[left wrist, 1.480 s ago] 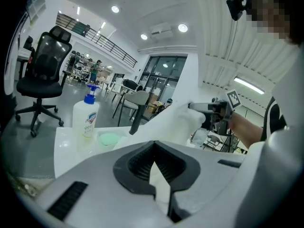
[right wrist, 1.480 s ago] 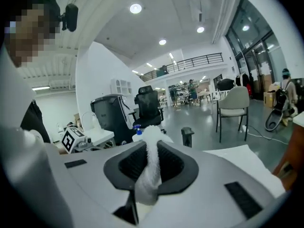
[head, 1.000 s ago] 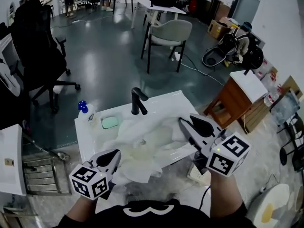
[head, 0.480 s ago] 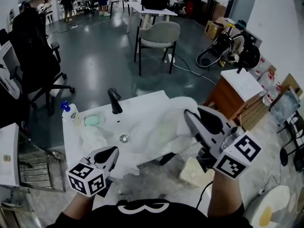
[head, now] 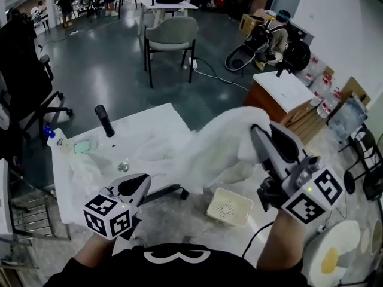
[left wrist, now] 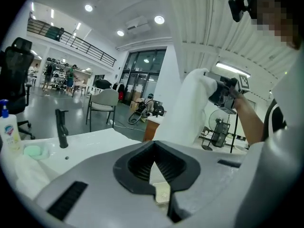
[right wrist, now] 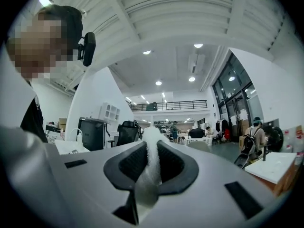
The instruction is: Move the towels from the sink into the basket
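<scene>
Right gripper jaws were clamped narrow on a fold of the white towel, which was held up between the sink and the floor basket. Its trailing end would best be lifted clear of the rim, then lowered squarely over the basket. Left gripper seemed closed and empty. No writing could be read; the bottle label was too small.

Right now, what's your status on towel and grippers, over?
Right gripper shut on towel, raised; its tail trails over the sink edge. Left gripper shut, empty. Basket on floor below, nothing in the way.
</scene>
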Demonstrator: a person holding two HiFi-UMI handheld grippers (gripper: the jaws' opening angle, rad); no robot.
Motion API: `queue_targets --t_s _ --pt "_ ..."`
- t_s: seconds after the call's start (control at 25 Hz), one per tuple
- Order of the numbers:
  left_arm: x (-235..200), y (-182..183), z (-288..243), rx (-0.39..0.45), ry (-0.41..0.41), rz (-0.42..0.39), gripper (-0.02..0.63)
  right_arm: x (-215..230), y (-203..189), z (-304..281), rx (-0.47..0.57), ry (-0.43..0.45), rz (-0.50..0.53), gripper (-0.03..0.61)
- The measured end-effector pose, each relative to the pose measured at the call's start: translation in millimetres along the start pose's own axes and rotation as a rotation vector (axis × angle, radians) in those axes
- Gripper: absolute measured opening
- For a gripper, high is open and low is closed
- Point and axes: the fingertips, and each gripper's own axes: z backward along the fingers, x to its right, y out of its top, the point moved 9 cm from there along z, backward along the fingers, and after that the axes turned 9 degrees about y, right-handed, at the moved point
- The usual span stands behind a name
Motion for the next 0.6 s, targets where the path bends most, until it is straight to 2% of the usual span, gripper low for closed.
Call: queue_targets --t_s 0.32,0.6 --pt "80 -5 -72 -0.035 -0.098 -0.051 0.006 49 -15 99 -0.01 -0.127 0.009 0.061" --pt "146 -19 -131 -0.063 -0.155 -0.065 0.006 94 -66 174 -0.1 -0.226 -0.079 0.061"
